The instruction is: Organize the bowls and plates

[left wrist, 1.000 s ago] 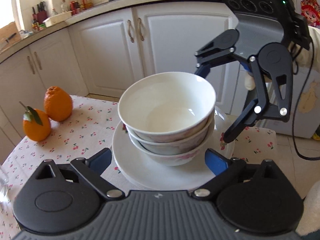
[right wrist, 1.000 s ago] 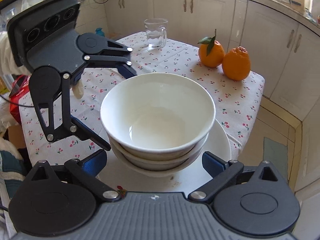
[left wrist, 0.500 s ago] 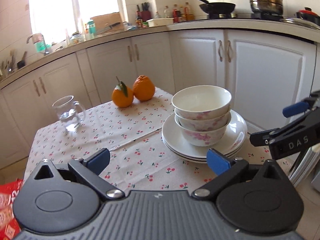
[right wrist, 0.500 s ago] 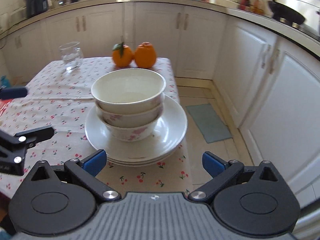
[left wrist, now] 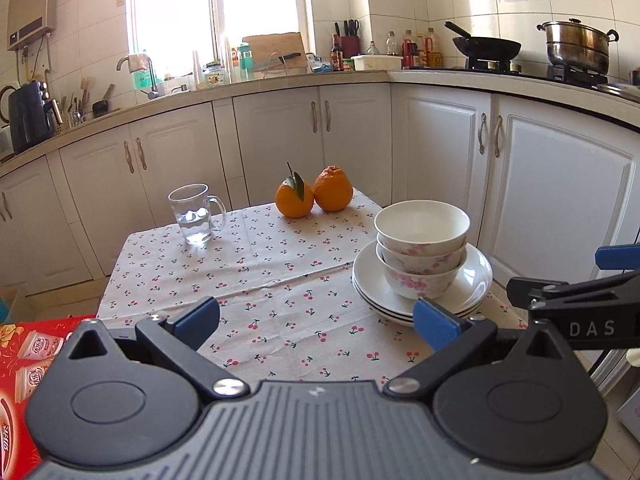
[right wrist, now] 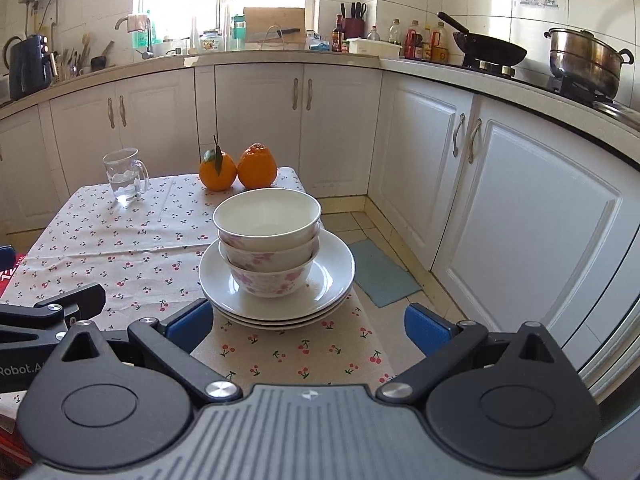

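Note:
Three white bowls with pink flowers (left wrist: 421,250) (right wrist: 269,242) are nested on a stack of white plates (left wrist: 474,280) (right wrist: 336,276) at the right edge of the cherry-print table (left wrist: 280,280). My left gripper (left wrist: 316,320) is open and empty, held back from the table's near side, left of the stack. My right gripper (right wrist: 308,326) is open and empty, just in front of the plates. The right gripper's fingers (left wrist: 560,296) show at the right edge of the left wrist view.
A glass mug (left wrist: 196,218) (right wrist: 125,176) and two oranges (left wrist: 312,196) (right wrist: 238,168) stand at the table's far side. White cabinets (right wrist: 520,208) lie close on the right. A red box (left wrist: 24,360) is at the lower left. A teal mat (right wrist: 380,272) lies on the floor.
Both grippers have pulled back and away from the bowl stack, which now stands alone on the plates. The views have widened to take in the whole table and kitchen.

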`<move>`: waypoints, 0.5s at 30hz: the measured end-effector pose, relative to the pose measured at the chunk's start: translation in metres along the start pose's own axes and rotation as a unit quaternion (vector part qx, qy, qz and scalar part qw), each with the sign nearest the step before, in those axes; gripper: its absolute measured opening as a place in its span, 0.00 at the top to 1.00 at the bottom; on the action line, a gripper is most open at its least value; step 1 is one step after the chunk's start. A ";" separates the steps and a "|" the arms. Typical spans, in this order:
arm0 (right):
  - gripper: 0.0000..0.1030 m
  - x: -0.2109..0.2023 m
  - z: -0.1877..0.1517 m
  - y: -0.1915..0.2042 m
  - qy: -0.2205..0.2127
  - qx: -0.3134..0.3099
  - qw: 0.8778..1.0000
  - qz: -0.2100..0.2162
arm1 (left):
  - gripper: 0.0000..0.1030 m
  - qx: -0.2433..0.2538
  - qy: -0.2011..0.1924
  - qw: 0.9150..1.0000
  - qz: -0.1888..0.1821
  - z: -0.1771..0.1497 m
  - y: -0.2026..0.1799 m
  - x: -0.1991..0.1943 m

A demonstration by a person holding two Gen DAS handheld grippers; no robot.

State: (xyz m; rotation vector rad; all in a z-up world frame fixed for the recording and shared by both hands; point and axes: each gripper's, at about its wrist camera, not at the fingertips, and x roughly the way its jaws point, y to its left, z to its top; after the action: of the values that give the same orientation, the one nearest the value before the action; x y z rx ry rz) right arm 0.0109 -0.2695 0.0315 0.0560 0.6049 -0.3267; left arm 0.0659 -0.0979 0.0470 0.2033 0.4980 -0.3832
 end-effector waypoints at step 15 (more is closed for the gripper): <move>0.00 -0.006 -0.002 0.003 -0.013 -0.004 1.000 -0.015 | 0.01 -0.008 0.005 1.000 0.011 -0.002 -0.004 -0.003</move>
State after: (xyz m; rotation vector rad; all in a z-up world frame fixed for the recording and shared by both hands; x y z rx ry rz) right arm 0.0066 -0.2643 0.0334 0.0348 0.5816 -0.3525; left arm 0.0613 -0.1004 0.0461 0.1955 0.5080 -0.3579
